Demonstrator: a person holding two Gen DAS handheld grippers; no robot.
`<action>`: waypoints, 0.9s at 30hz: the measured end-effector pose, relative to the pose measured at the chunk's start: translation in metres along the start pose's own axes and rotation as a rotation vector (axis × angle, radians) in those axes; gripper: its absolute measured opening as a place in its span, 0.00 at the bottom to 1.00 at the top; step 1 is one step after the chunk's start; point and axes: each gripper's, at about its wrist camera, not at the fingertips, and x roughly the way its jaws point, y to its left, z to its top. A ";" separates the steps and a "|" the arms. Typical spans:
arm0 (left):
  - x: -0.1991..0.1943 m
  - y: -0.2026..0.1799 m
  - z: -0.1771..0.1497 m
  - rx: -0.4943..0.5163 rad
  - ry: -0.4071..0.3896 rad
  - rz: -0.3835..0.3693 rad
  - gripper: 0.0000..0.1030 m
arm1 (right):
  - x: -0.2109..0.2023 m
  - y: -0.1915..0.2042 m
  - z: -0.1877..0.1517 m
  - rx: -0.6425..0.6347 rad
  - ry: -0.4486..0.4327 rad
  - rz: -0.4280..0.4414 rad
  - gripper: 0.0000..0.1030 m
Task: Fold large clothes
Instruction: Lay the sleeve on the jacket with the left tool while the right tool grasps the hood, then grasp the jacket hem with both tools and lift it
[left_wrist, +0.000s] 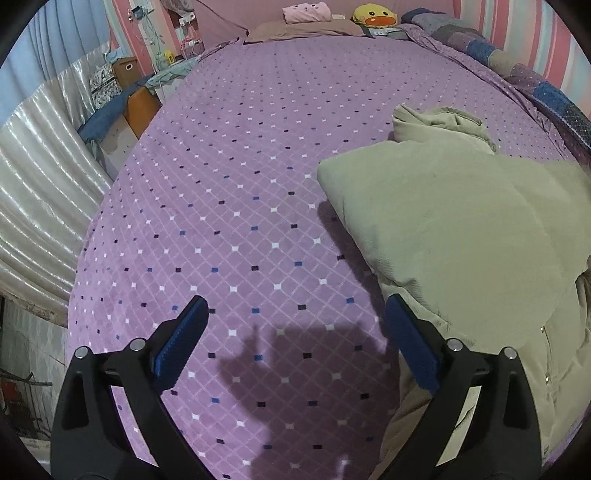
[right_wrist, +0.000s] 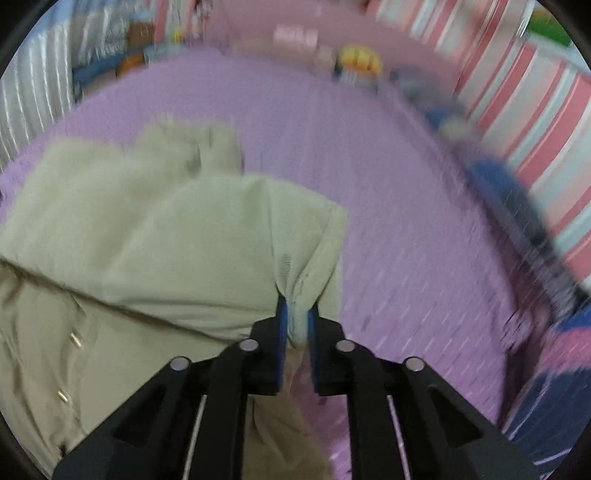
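Note:
A large beige jacket (left_wrist: 454, 229) lies on the purple quilted bed (left_wrist: 258, 166), filling the right of the left wrist view, with a sleeve folded across its body. My left gripper (left_wrist: 295, 306) hangs open above bare bedspread at the jacket's left edge, its right finger in front of the fabric and nothing between the pads. In the blurred right wrist view my right gripper (right_wrist: 295, 306) is shut on a pinched edge of the jacket (right_wrist: 147, 229), the cloth bunched between the blue pads. Metal snaps (right_wrist: 75, 339) show on the jacket at the lower left.
Pillows, folded pink cloth (left_wrist: 306, 13) and a yellow duck plush (left_wrist: 373, 16) sit at the head of the bed. A patchwork quilt (left_wrist: 517, 70) runs along the striped wall. Silver curtain (left_wrist: 40, 177) and a wooden cabinet (left_wrist: 142, 105) stand beyond the bed's left edge.

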 end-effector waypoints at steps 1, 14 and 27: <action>0.001 -0.002 0.001 -0.003 0.004 0.000 0.93 | 0.012 -0.001 -0.006 -0.005 0.016 0.003 0.17; -0.022 -0.065 0.047 -0.052 -0.037 -0.051 0.97 | -0.025 -0.022 0.041 0.222 -0.142 0.108 0.80; 0.070 -0.111 0.060 -0.065 0.101 -0.037 0.40 | 0.084 0.022 0.049 0.275 -0.040 0.148 0.23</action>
